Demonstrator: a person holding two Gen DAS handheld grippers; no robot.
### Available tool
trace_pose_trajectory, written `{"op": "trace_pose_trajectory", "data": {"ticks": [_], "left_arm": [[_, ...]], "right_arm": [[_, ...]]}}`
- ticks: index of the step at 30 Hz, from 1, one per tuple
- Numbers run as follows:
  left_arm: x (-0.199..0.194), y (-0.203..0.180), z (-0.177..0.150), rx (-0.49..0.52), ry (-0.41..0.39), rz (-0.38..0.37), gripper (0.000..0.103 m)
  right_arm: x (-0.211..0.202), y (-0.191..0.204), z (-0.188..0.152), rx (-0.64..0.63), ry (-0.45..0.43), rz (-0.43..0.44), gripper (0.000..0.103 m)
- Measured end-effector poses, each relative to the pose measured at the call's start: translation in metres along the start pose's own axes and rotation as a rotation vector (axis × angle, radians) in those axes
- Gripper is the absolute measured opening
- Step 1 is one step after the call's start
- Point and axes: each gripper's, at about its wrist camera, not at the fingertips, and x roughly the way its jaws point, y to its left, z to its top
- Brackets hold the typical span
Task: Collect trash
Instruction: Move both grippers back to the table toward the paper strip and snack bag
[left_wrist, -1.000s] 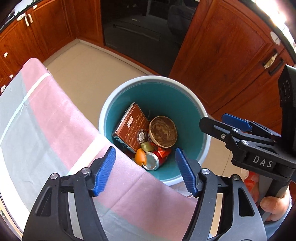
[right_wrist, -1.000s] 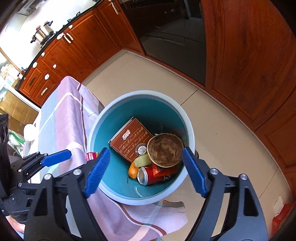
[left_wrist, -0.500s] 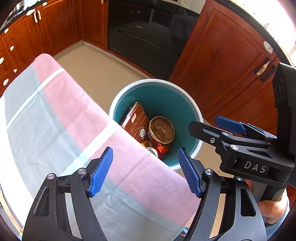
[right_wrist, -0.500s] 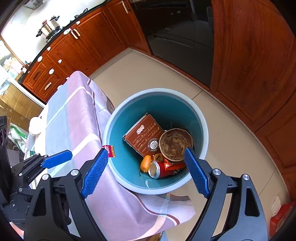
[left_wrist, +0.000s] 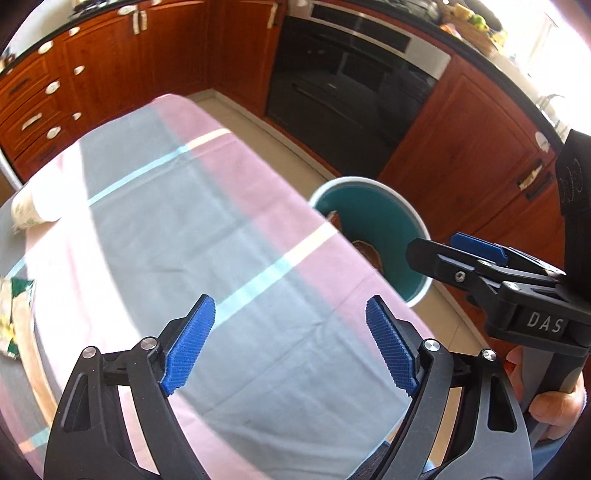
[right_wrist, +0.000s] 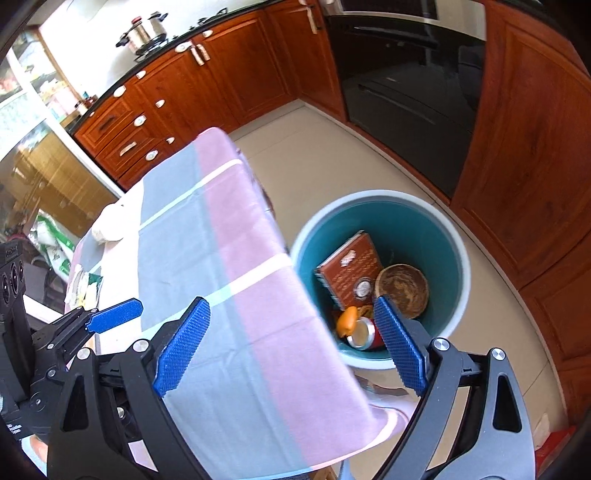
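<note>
Beside bench (right_wrist: 236, 295), bin (right_wrist: 460, 258) on floor: box (right_wrist: 351, 269), bowl (right_wrist: 402, 284), can (right_wrist: 362, 334) already inside. Scraps (left_wrist: 13, 317) at far bench edge judged still to collect. Bin contents plain only from right wrist. Left claw (left_wrist: 291, 343), right claw (right_wrist: 291, 347) wide, empty.

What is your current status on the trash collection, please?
Left gripper open, empty, over the tablecloth. Right gripper open, empty. Bin on the floor holds box, bowl, can. Wrappers remain at table edge.
</note>
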Motion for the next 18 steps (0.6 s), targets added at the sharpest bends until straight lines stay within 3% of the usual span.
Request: {"op": "trace_pose_trajectory", "data": {"ticks": [18], "left_arm": [[-0.095, 0.206, -0.095, -0.264, -0.11, 0.176, 0.095]], "right_arm": [[0.047, 0.208, -0.036, -0.271, 0.156, 0.182, 0.087]]}}
